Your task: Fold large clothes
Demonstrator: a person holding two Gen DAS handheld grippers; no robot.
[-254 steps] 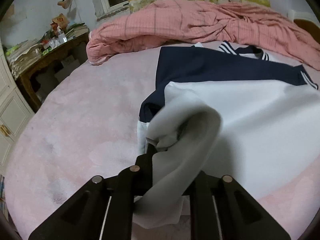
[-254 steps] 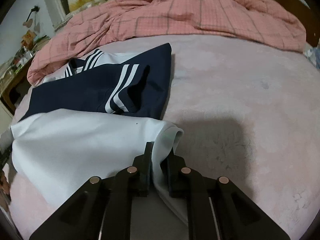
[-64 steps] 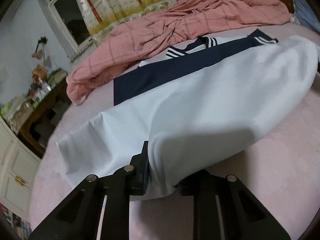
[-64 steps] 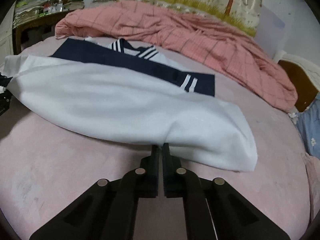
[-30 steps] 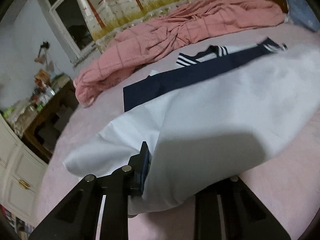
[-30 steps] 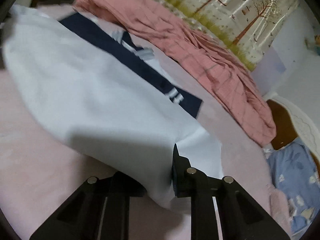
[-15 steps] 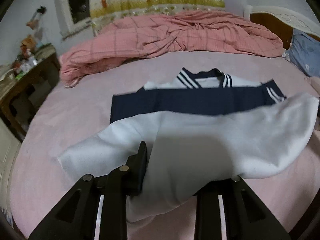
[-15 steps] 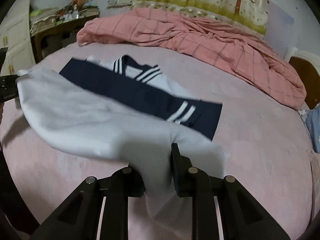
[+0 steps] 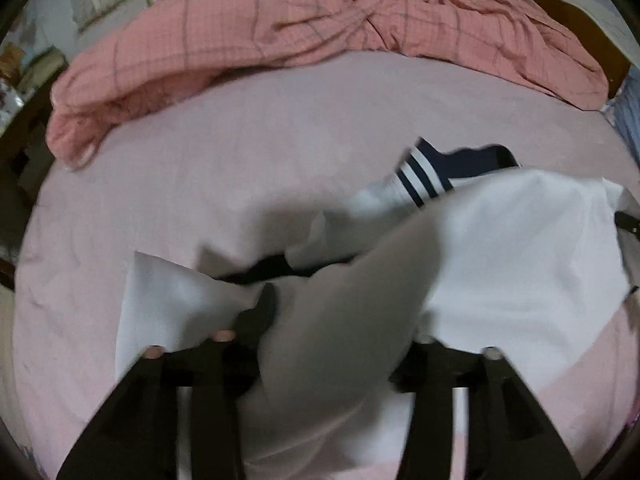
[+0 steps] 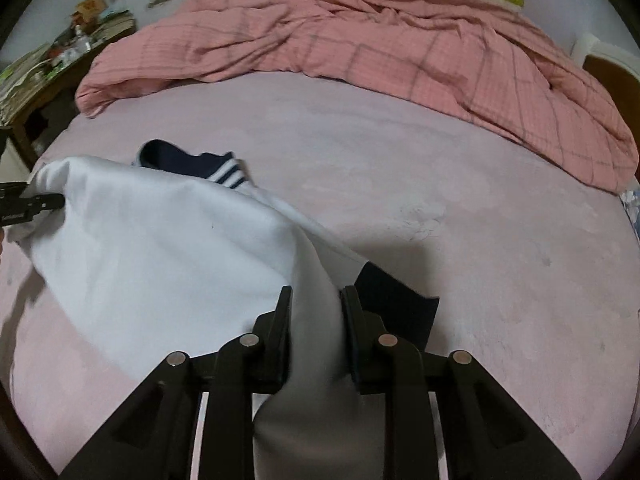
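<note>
A white sweatshirt (image 9: 520, 248) with a navy yoke and a striped collar (image 9: 424, 176) lies on the pink bed (image 9: 240, 152), its white lower part brought up over the navy part. My left gripper (image 9: 344, 316) hangs over the near left corner. Its jaws are opening and stand wide apart, with a loose grey-shadowed fold of white cloth draped between them, hiding the right finger. My right gripper (image 10: 317, 294) is shut on a bunched fold of the sweatshirt (image 10: 160, 248). A navy corner (image 10: 396, 304) shows beside it, and the striped collar (image 10: 228, 174) peeks out beyond.
A rumpled pink plaid quilt (image 10: 400, 40) fills the far side of the bed (image 10: 400, 184). A cluttered wooden desk (image 10: 60, 56) stands past the bed's left edge. A wooden headboard (image 10: 608, 68) and a blue pillow (image 9: 628, 112) sit at the right.
Both grippers carried the white hem forward over the navy part, towards the collar, and tipped downward. The left jaws have spread apart and the cloth there hangs loose.
</note>
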